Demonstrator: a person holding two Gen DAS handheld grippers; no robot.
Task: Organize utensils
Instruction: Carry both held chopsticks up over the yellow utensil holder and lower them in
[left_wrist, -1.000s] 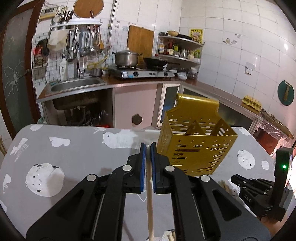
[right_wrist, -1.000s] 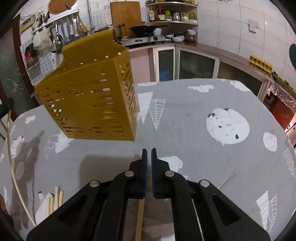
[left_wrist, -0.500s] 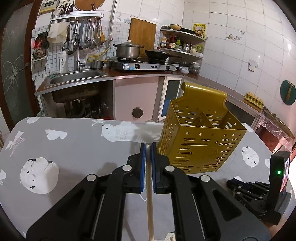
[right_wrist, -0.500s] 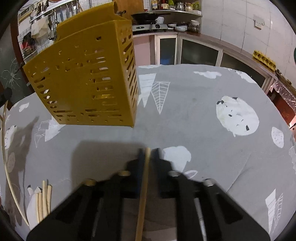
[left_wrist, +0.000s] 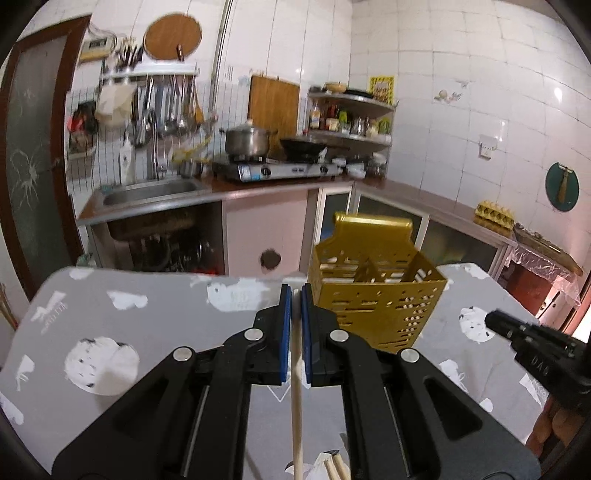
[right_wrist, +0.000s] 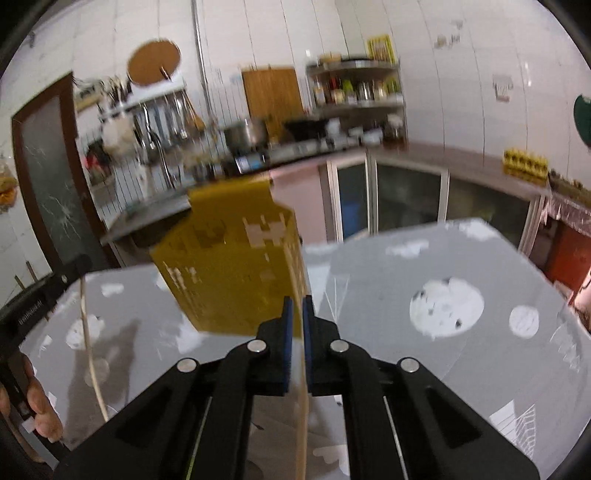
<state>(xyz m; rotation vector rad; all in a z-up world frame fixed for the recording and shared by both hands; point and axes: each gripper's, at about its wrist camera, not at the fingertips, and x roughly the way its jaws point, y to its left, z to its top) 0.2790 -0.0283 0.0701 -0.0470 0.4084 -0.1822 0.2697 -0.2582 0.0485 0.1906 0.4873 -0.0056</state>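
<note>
A gold perforated utensil holder (left_wrist: 376, 291) stands on the grey patterned table (left_wrist: 147, 332), just right of my left gripper (left_wrist: 296, 295). That gripper is shut on a pale wooden chopstick (left_wrist: 296, 406) that runs down out of view. In the blurred right wrist view the holder (right_wrist: 229, 273) is ahead and left of my right gripper (right_wrist: 297, 306), which is shut on another chopstick (right_wrist: 303, 406). The left gripper (right_wrist: 40, 295) and its chopstick (right_wrist: 90, 362) show at that view's left edge. The right gripper (left_wrist: 535, 343) shows at the left wrist view's right.
More chopstick ends (left_wrist: 336, 469) lie on the table below the left gripper. Behind the table are a sink (left_wrist: 147, 192), a stove with a pot (left_wrist: 245, 142) and a corner shelf. The table's far edge is just behind the holder.
Both grippers have risen and tilted up, so more of the kitchen shows. The right gripper has lifted its chopstick off the table and the holder now looks smaller and farther.
</note>
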